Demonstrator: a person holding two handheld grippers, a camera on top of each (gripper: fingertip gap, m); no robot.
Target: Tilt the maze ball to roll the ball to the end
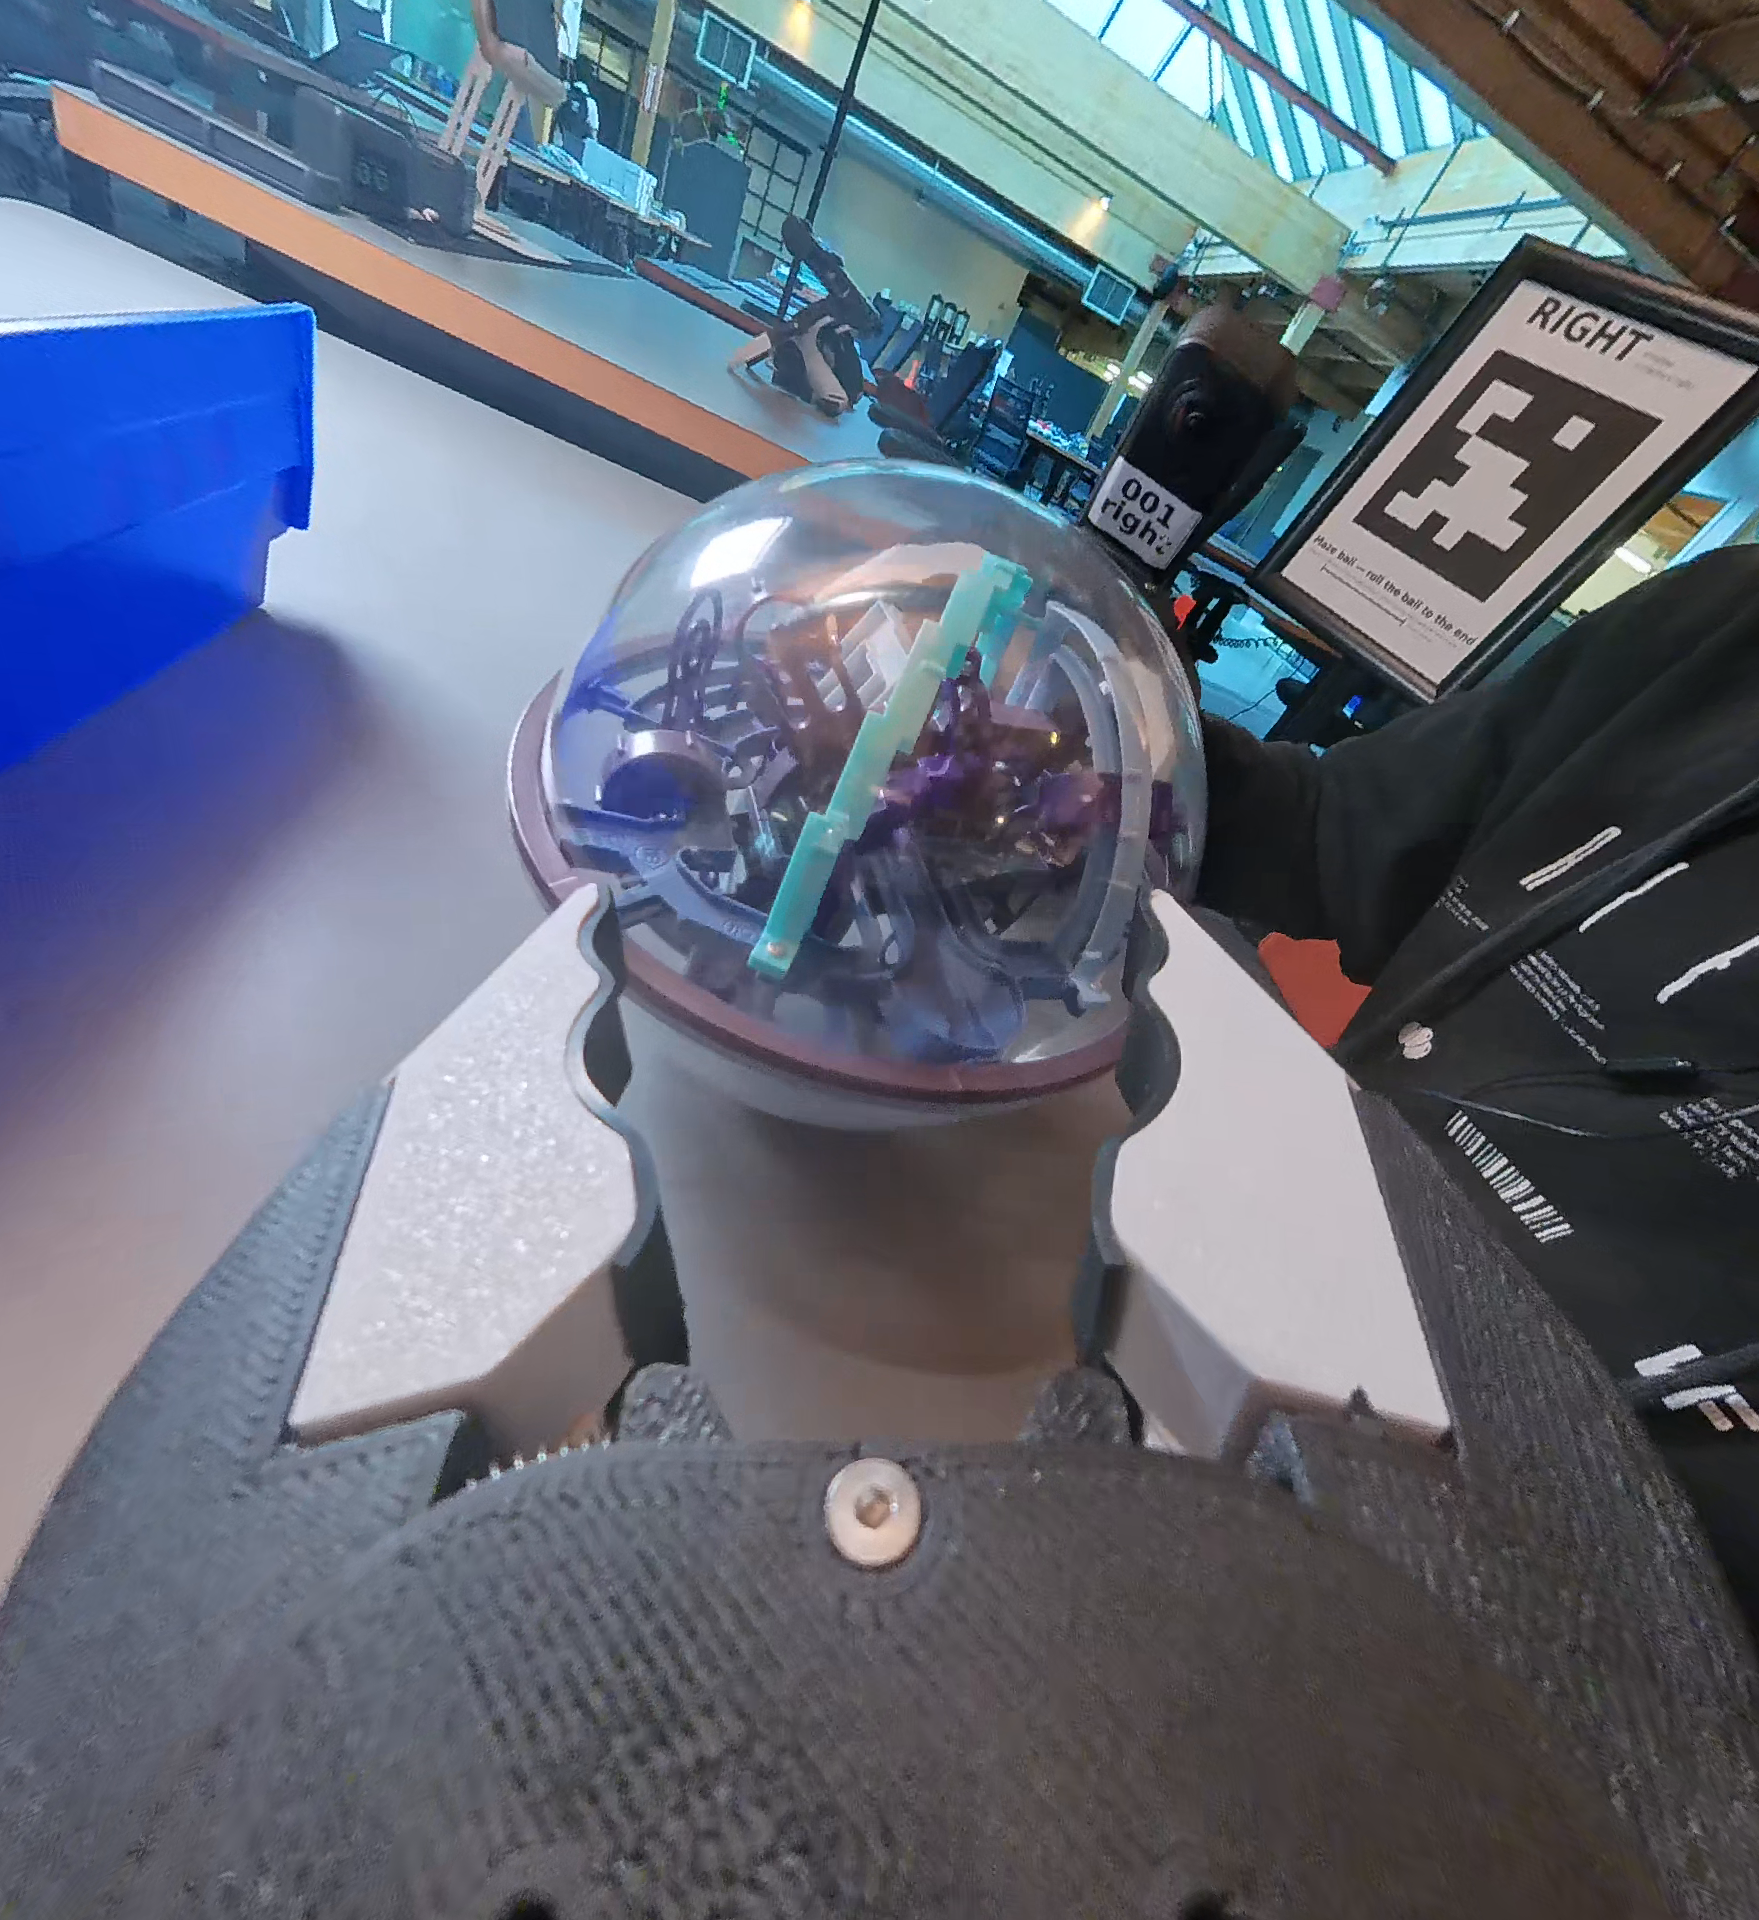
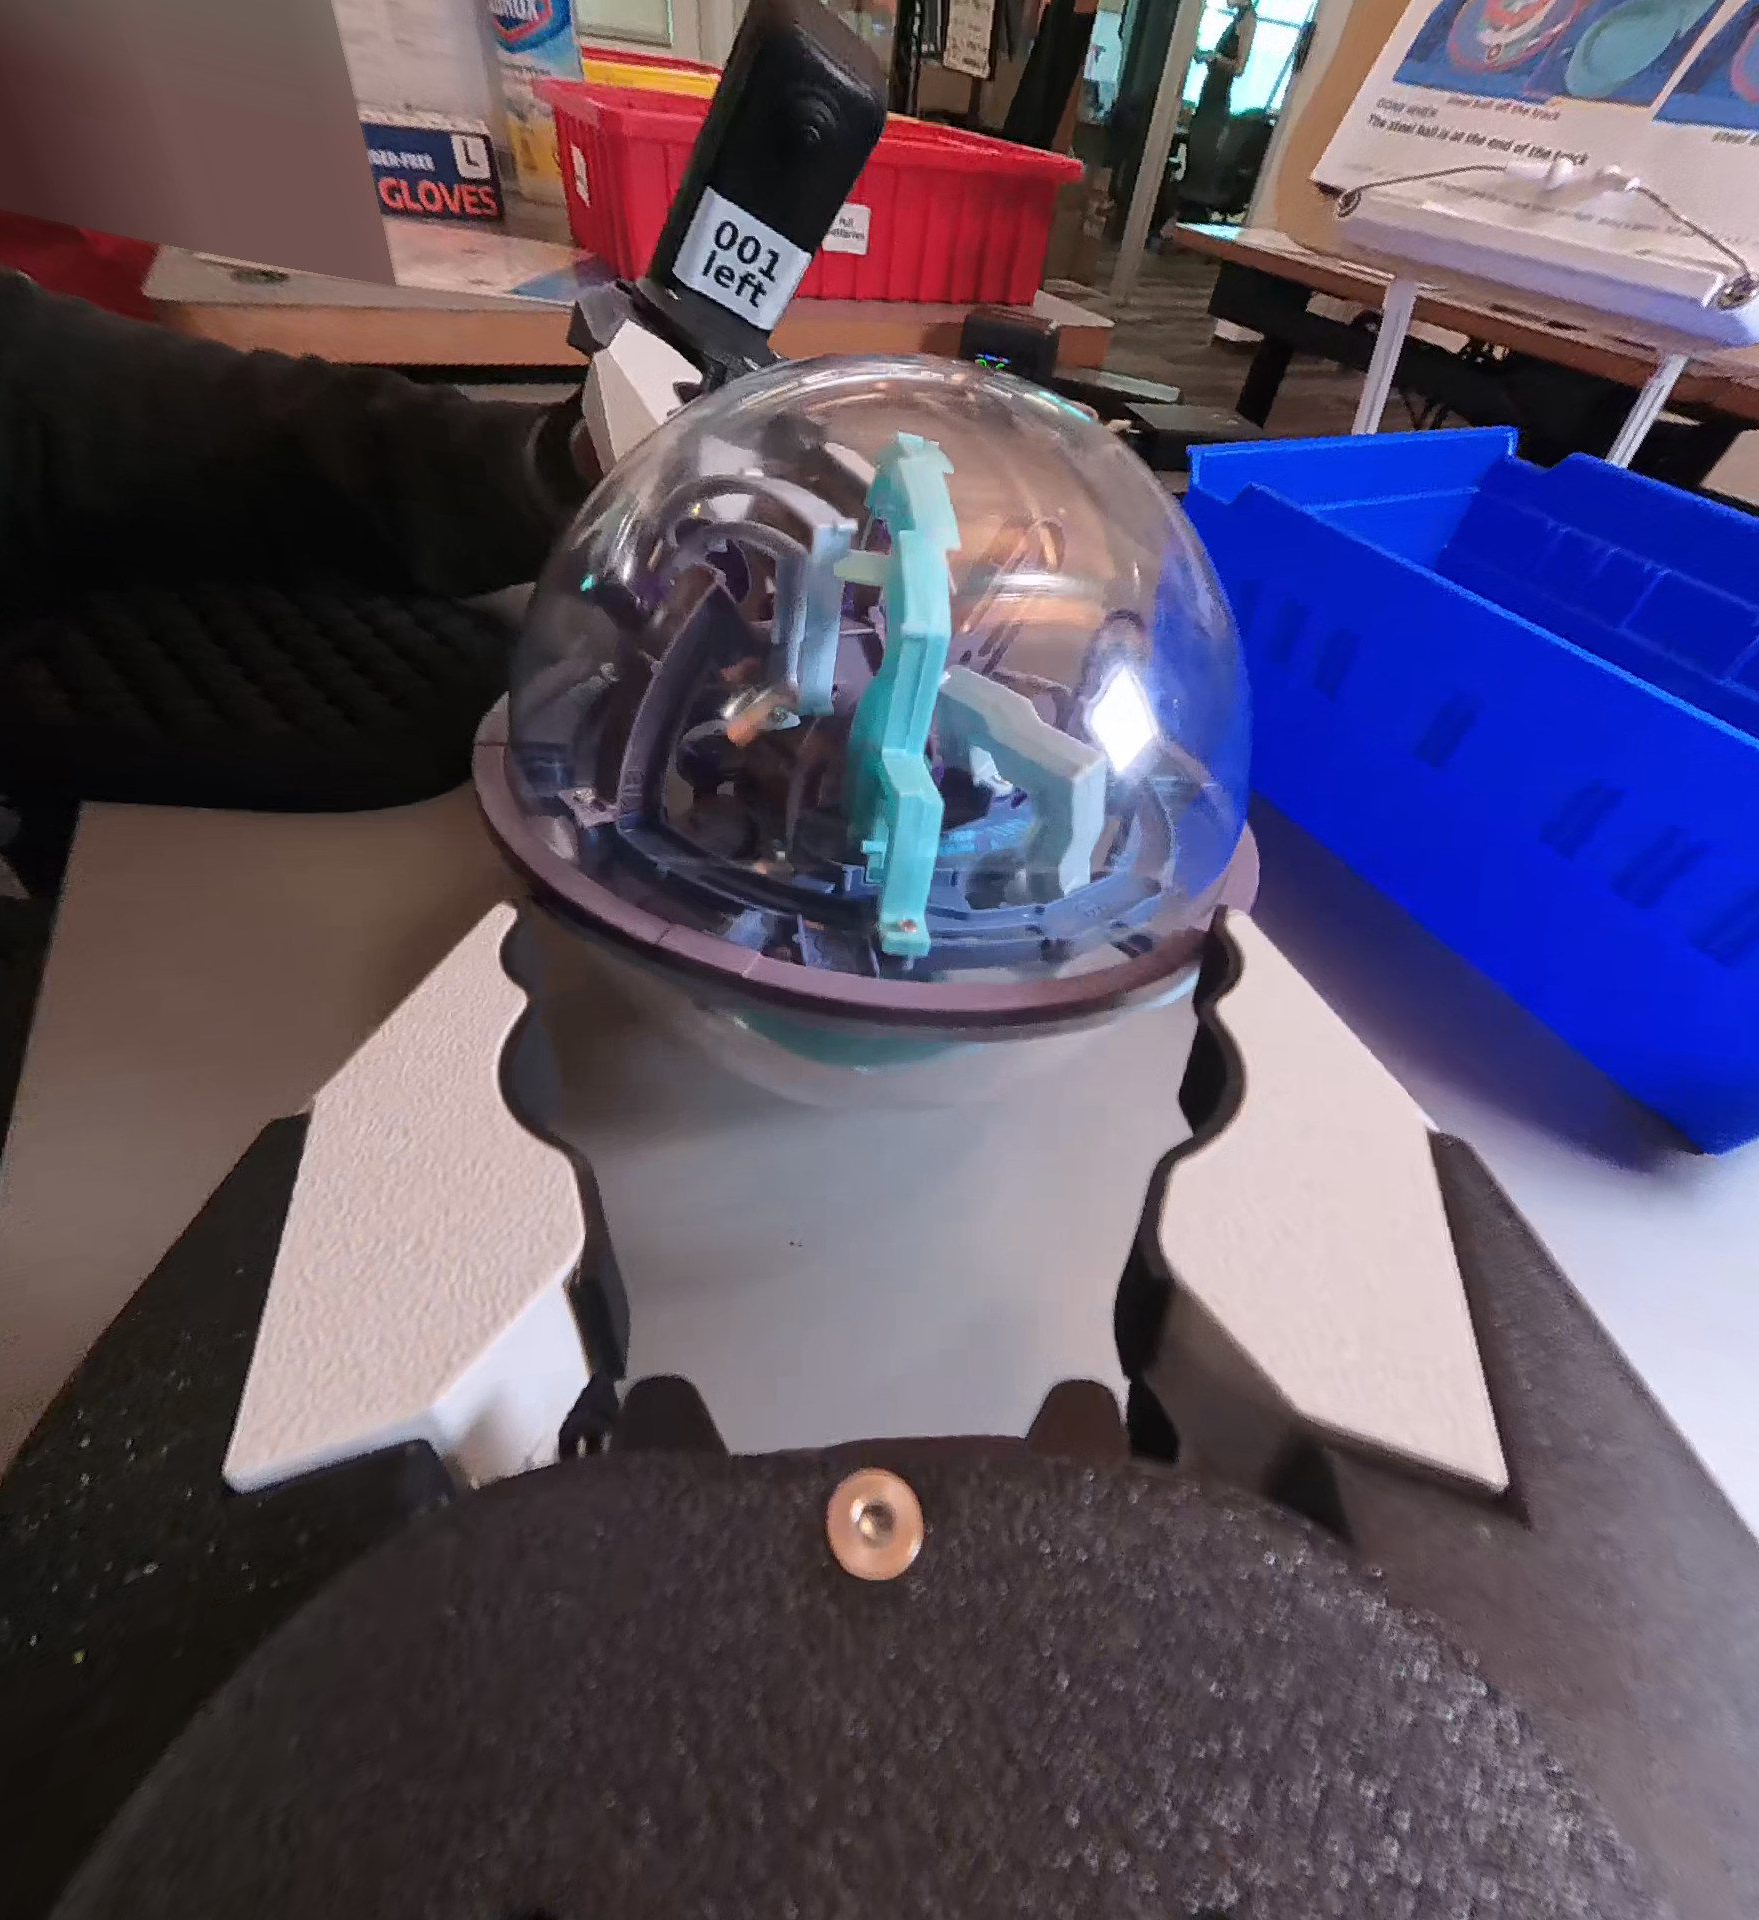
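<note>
Grippers, left (image 1: 870, 997) and right (image 2: 864, 997), clamped on opposite sides of maze ball (image 1: 859, 758), raised just off table (image 1: 459, 582) beside blue bin (image 2: 1540, 727), likely for two-handed tilting.

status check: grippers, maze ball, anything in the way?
Left gripper and right gripper both clamped on the maze ball from opposite sides. Ball tilted, held above the table. Small ball inside not visible. Blue bin close beside, not touching.
</note>
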